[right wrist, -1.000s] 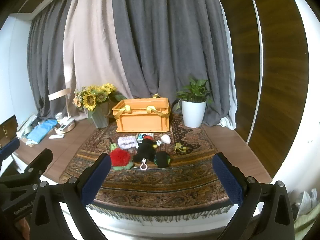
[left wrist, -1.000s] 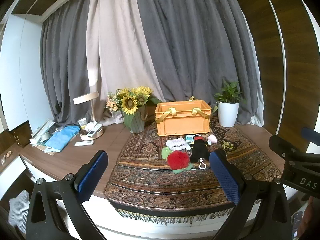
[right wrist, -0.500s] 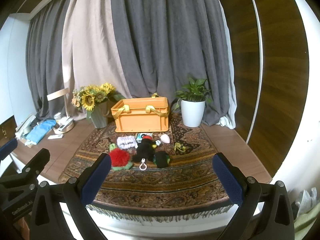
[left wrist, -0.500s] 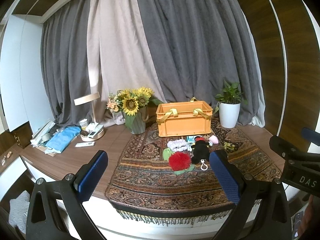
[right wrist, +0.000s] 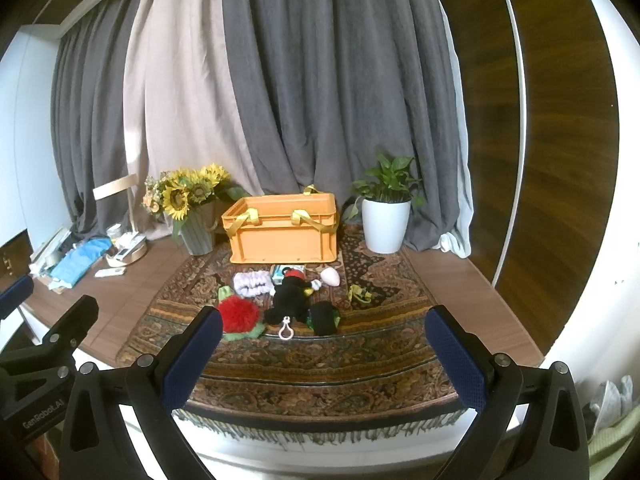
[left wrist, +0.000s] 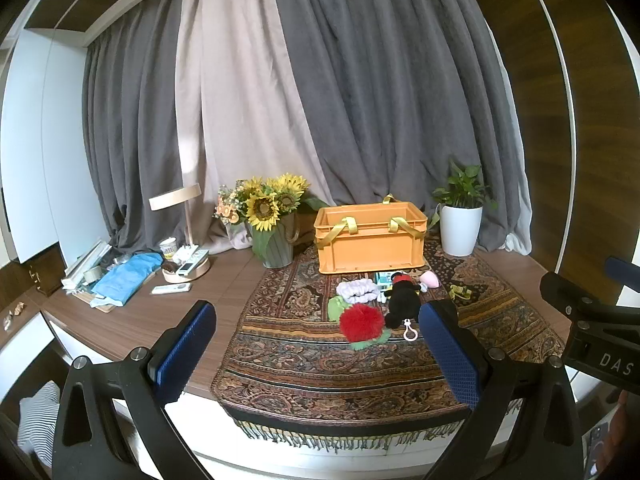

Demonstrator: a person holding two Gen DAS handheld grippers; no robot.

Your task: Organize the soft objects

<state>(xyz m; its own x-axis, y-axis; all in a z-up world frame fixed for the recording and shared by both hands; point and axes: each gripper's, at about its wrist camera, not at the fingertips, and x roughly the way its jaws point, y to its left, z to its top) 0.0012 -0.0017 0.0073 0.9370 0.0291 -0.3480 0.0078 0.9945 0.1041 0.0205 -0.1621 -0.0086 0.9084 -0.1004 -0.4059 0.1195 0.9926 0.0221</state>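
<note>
An orange crate [left wrist: 370, 238] [right wrist: 285, 232] with yellow straps stands at the back of a patterned rug [left wrist: 320, 344] [right wrist: 360, 344]. In front of it lie soft items: a red pompom [left wrist: 361, 322] [right wrist: 239, 313], a black plush with a clip [left wrist: 402, 299] [right wrist: 291, 295], a lilac scrunchie [left wrist: 357, 291] [right wrist: 253, 283], a pink piece [left wrist: 430, 279] [right wrist: 331, 277], a dark ball [right wrist: 323, 318] and a yellow-green scrap [left wrist: 459, 291] [right wrist: 359, 294]. My left gripper [left wrist: 320, 336] and right gripper [right wrist: 324, 340] are both open and empty, held short of the table's front edge.
A sunflower vase [left wrist: 272, 224] [right wrist: 192, 216] stands left of the crate, a white potted plant [left wrist: 460, 220] [right wrist: 386, 216] right. A lamp [left wrist: 184, 232], remotes and a blue cloth [left wrist: 124, 276] sit on the wooden table at left. Curtains hang behind.
Both grippers have drifted slightly; the view shifted a little, the items now sitting slightly higher and closer in frame. Nothing on the rug has moved.
</note>
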